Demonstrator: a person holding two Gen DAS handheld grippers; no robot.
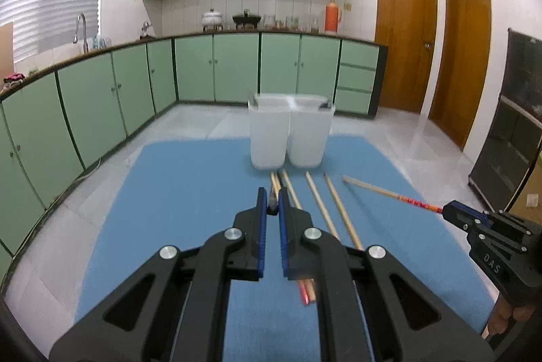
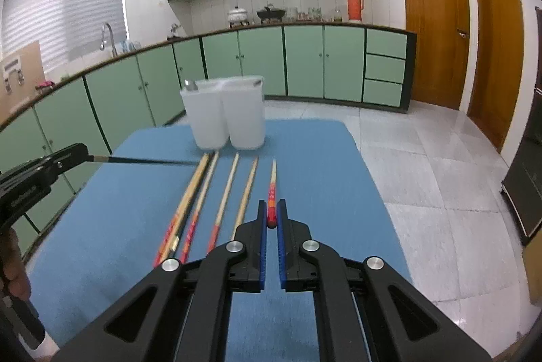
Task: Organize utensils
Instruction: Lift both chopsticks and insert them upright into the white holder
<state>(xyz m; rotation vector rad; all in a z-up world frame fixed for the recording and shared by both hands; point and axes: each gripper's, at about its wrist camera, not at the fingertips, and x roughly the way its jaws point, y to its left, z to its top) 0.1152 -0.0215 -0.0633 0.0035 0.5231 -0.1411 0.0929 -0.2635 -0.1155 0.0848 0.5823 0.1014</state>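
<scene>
On the blue surface, the twin white holder stands ahead, ready for loading. Four chopsticks wait before it. My right claw pinches a red-ended chopstick; my left claw pinches a dark utensil.

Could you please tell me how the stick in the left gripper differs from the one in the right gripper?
The left gripper is shut on a black chopstick; the right gripper is shut on a pale wooden chopstick with a red end. Both are gripped at one end, above the blue mat.
</scene>
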